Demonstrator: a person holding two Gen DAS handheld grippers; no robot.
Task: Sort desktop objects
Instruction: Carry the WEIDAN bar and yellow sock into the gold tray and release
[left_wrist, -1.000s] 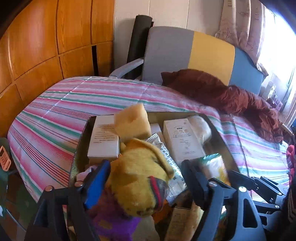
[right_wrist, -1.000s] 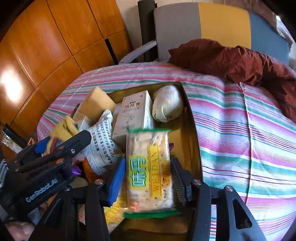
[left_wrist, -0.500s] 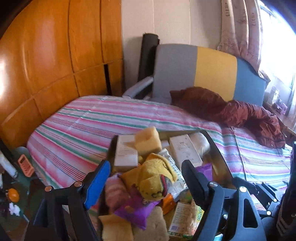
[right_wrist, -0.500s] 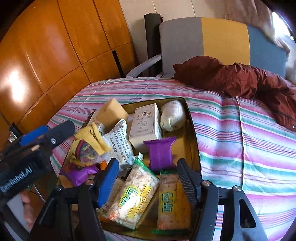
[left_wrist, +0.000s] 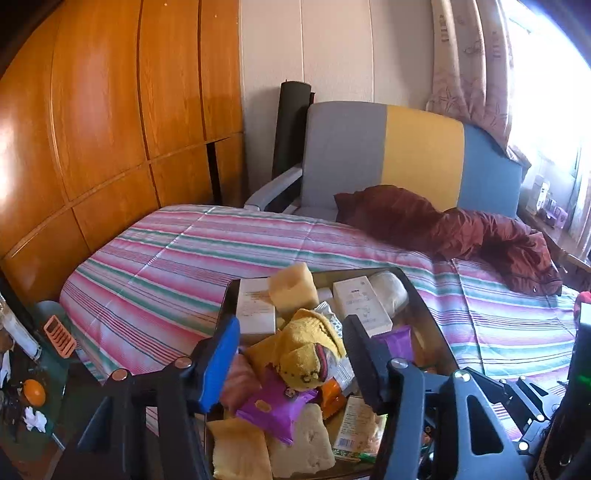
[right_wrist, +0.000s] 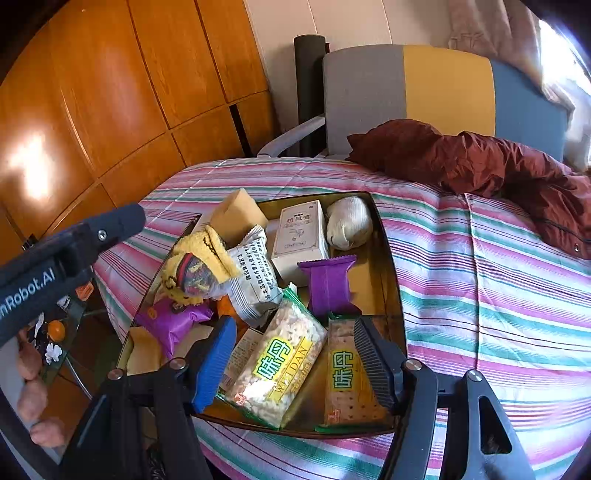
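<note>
Striped bedspread (right_wrist: 480, 295) carries tray (right_wrist: 388, 258) crowded with snack packets (right_wrist: 277, 365).

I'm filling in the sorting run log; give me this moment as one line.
left gripper: closing, empty | right gripper: open, empty | both above tray | snack packs, boxes, yellow plush in tray

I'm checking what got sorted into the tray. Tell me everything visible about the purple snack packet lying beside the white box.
The purple snack packet is a small, glossy plastic wrapper with crimped, flared ends, sealed and unopened as far as shows. It lies flat in the tray, lengthwise away from the camera. Its far end overlaps the white box; its near end meets the cracker packet. No hand-held gripper touches it.
</note>
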